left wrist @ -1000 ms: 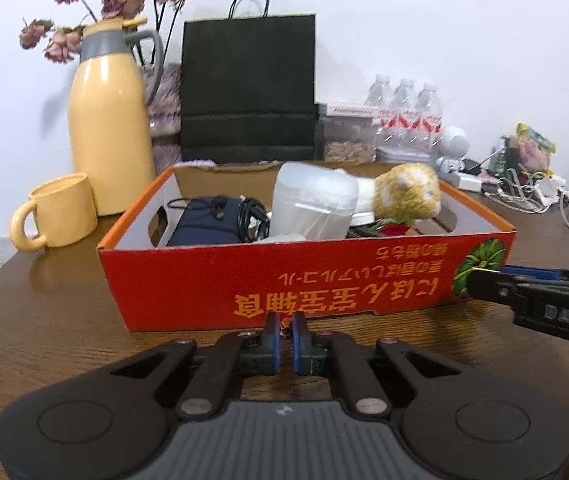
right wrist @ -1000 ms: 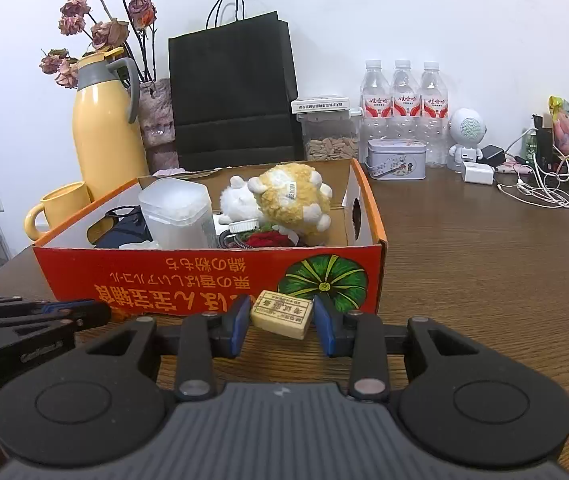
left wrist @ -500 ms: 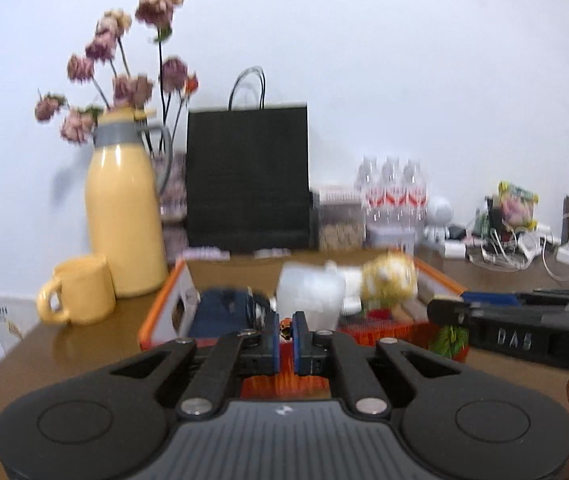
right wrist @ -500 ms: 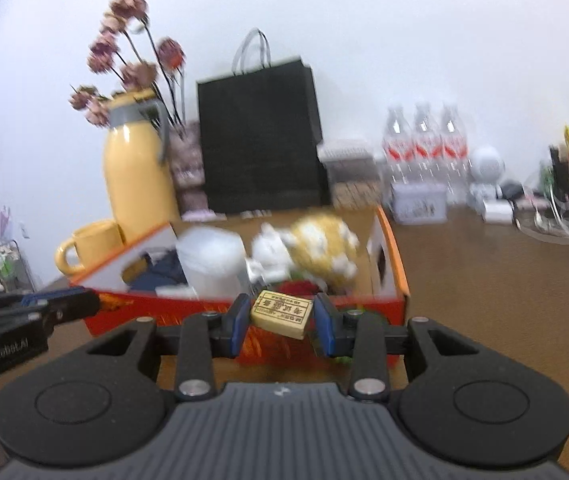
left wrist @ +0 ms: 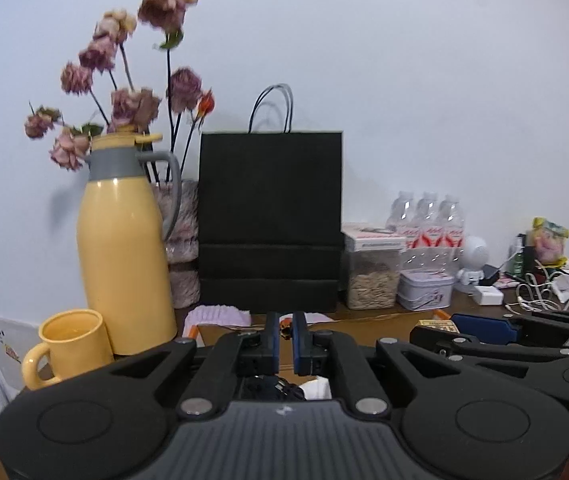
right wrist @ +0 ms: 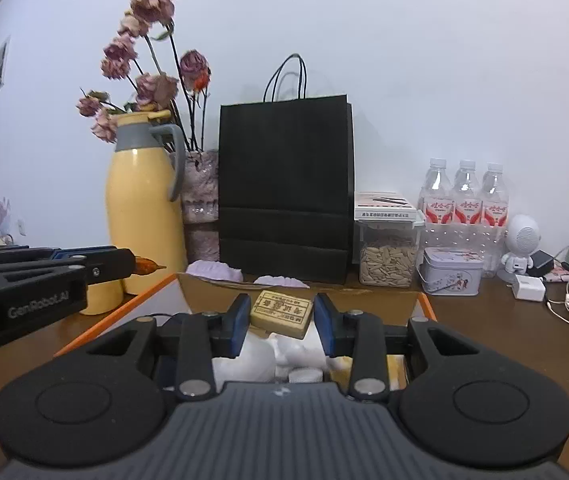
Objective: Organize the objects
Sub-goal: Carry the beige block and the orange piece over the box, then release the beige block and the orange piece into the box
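The right gripper (right wrist: 282, 322) is holding a tan eraser block (right wrist: 281, 313) between its blue fingers (right wrist: 239, 324), which are closing on the block's two ends; the block is hanging over the far part of the orange cardboard box (right wrist: 423, 304), above white plush and a white container lying inside. The left gripper (left wrist: 283, 338) is pinching a small orange object (right wrist: 146, 266) with its fingers nearly together, only a narrow slit showing between them; what the object is I cannot tell. In the right wrist view this gripper is reaching in from the left, its tip sitting over the left rim of the box, near the yellow thermos (right wrist: 144, 220). In the left wrist view the right gripper is lying just to the right, with the eraser's yellow face peeking at its tip. Far behind the box, a black paper bag (left wrist: 270, 220) is standing against the wall, with a yellow mug (left wrist: 70, 346) at the left near the thermos, dried roses (left wrist: 124, 92) rising behind it, and water bottles (right wrist: 464, 200) at the right on the wooden table (right wrist: 504, 344)
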The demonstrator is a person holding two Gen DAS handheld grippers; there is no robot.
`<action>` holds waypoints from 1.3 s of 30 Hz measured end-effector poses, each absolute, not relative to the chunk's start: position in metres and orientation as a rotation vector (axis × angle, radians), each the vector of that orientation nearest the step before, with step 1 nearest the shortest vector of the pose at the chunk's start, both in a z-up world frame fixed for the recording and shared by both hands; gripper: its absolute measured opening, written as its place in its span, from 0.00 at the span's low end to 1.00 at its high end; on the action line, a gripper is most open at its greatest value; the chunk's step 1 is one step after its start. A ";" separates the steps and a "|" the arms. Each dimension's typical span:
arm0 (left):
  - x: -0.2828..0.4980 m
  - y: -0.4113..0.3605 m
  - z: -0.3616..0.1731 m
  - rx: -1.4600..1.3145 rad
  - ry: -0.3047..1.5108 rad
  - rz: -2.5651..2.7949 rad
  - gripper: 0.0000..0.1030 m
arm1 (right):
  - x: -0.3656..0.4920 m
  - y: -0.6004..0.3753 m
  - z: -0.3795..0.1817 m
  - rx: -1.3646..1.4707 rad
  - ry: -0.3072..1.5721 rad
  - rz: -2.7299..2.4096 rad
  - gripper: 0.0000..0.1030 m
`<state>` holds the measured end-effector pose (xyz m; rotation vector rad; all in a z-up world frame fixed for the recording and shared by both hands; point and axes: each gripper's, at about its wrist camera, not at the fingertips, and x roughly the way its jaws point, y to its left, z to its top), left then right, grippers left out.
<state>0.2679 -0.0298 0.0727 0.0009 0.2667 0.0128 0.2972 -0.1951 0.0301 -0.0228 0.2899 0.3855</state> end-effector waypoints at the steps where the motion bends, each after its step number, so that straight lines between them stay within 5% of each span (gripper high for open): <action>1: 0.275 -0.027 0.070 -0.001 0.272 0.018 0.05 | 0.306 -0.193 0.029 -0.020 0.299 0.386 0.34; 6: 0.312 -0.015 0.058 -0.016 0.328 0.032 0.10 | 0.345 -0.192 0.019 -0.009 0.364 0.373 0.36; 8: 0.323 -0.011 0.054 -0.008 0.347 0.039 0.36 | 0.356 -0.195 0.016 -0.013 0.387 0.370 0.50; 9: 0.327 -0.009 0.053 -0.006 0.349 0.040 0.48 | 0.359 -0.196 0.014 -0.019 0.392 0.367 0.66; 10: 0.330 -0.007 0.052 -0.003 0.355 0.042 0.73 | 0.360 -0.197 0.014 -0.025 0.390 0.367 0.80; 11: 0.332 -0.006 0.052 0.000 0.361 0.049 0.87 | 0.361 -0.198 0.014 -0.031 0.382 0.371 0.82; 14: 0.335 -0.003 0.053 0.004 0.365 0.046 1.00 | 0.363 -0.202 0.017 -0.038 0.369 0.383 0.97; 39: 0.269 -0.012 0.064 0.000 0.433 0.080 1.00 | 0.302 -0.208 0.031 -0.083 0.392 0.340 1.00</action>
